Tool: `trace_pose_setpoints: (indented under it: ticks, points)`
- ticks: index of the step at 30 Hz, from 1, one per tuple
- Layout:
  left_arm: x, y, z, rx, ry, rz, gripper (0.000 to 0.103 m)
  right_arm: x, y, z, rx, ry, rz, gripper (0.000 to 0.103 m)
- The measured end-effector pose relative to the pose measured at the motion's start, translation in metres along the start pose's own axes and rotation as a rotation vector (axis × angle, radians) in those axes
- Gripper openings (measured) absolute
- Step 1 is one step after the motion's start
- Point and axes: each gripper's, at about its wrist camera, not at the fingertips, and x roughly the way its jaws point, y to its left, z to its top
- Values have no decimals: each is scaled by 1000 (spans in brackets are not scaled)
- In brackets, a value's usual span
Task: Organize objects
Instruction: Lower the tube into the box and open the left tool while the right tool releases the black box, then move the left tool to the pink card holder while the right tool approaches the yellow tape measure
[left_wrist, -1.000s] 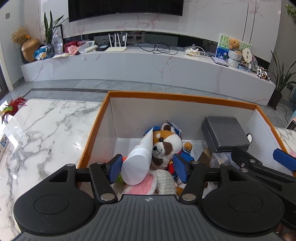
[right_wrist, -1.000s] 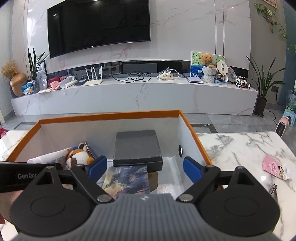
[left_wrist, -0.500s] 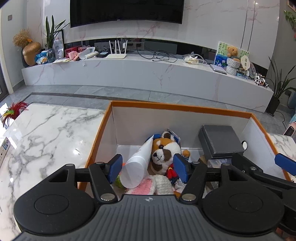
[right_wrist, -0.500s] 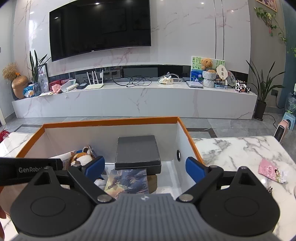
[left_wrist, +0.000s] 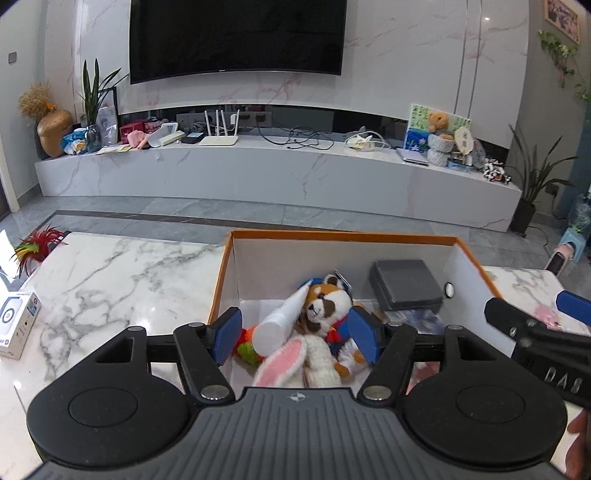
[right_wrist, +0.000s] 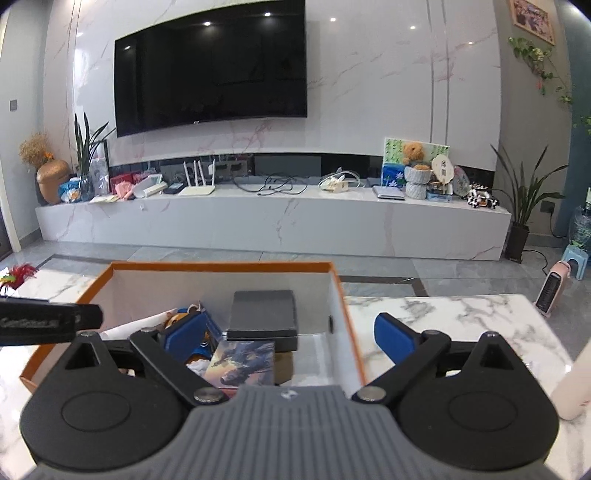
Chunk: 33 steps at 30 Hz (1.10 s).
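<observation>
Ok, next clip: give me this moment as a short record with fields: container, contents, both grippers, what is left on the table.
container: orange-rimmed box, open top
contents: fox plush, white tube, rabbit plush, dark grey box, picture book
left gripper: above the box, jaws opening, nothing held
right gripper: above the box's right wall, jaws opening, nothing held
table: small white carton, pink packet

My left wrist view looks forward and down past its fingers into the orange-rimmed box, close up. My right wrist view faces flatter, sharing that box and the TV wall beyond.
</observation>
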Motion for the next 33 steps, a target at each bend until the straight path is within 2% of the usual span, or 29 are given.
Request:
trace_pose_setpoints:
  ticks: [5, 11, 15, 19, 22, 24, 27, 29, 31, 33]
  points:
    - [-21, 3, -20, -4, 11, 8, 76, -23, -6, -5, 0, 14, 12, 99]
    - [-38, 1, -51, 11, 61, -5, 77, -44, -8, -20, -7, 61, 60, 99]
    - [-39, -3, -85, 0, 118, -33, 78, -55, -12, -23, -6, 65, 43, 99]
    - [-17, -2, -107, -115, 237, -79, 78, -64, -19, -26, -4, 56, 42, 99]
    - [3, -1, -116, -199, 333, -51, 78, -65, -21, -29, -8, 65, 52, 99]
    - [14, 2, -119, -257, 375, 1, 78, -63, -22, -30, -17, 69, 59, 99]
    - [22, 3, -120, -318, 368, 67, 79, -58, -23, -31, -18, 81, 66, 99]
    - [29, 4, -121, -370, 375, 75, 80, -55, -24, -32, -18, 89, 74, 99]
    - [36, 4, -122, -400, 387, 62, 87, -52, -24, -34, -24, 98, 80, 99]
    - [38, 0, -122, -387, 378, 83, 87, -49, -24, -36, -33, 106, 86, 99]
